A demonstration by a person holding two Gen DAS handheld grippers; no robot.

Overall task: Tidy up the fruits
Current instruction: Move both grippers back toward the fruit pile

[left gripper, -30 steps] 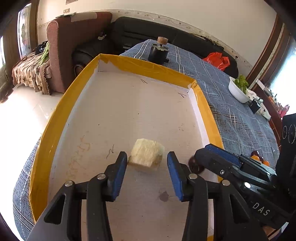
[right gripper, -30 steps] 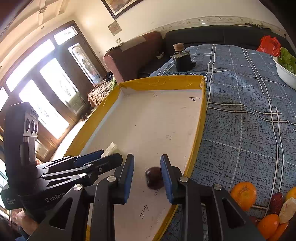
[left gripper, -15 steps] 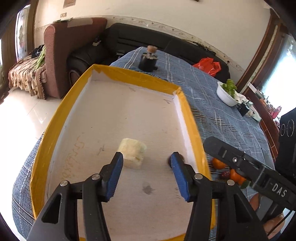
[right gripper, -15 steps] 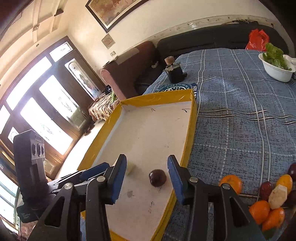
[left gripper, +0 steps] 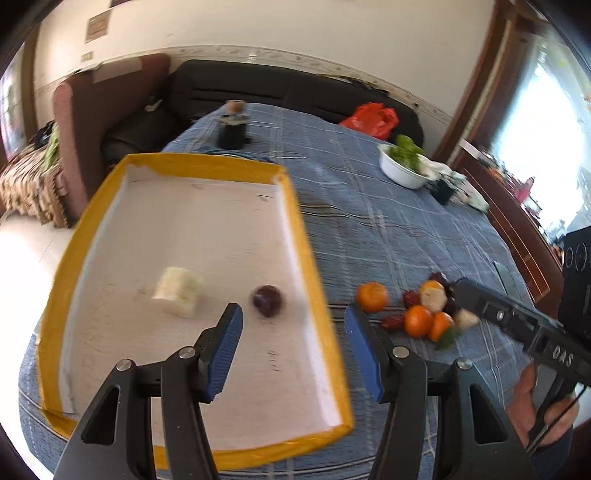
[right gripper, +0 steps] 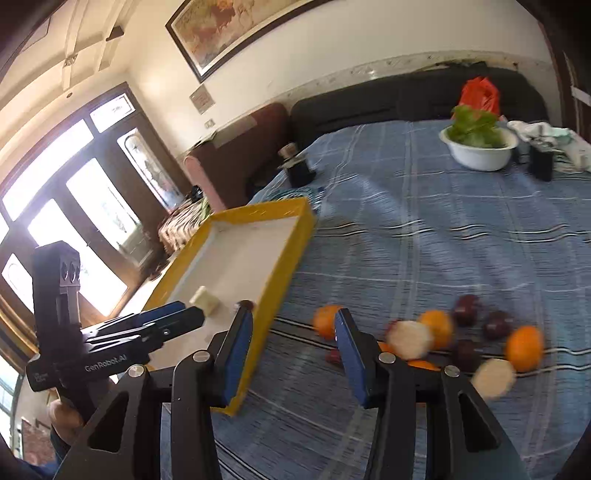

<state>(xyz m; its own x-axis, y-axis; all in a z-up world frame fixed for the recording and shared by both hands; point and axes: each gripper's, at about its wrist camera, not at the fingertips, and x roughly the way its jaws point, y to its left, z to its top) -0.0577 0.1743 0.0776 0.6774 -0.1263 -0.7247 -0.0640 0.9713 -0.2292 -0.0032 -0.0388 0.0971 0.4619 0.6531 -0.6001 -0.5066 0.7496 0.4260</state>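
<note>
Plaid cloth (left gripper: 388, 236), yellow-rimmed tray (left gripper: 306, 258), round plum (left gripper: 267, 300)

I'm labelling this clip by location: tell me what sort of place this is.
Most likely a home living room: a black sofa behind a cloth-covered table, a framed painting on the wall, and a glazed door.

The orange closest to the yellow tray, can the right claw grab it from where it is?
Probably yes. The right claw is open and empty, and the nearest orange lies on the blue cloth just beyond its fingertips, apart from the other fruits and outside the yellow tray. Nothing seems to block it.
</note>
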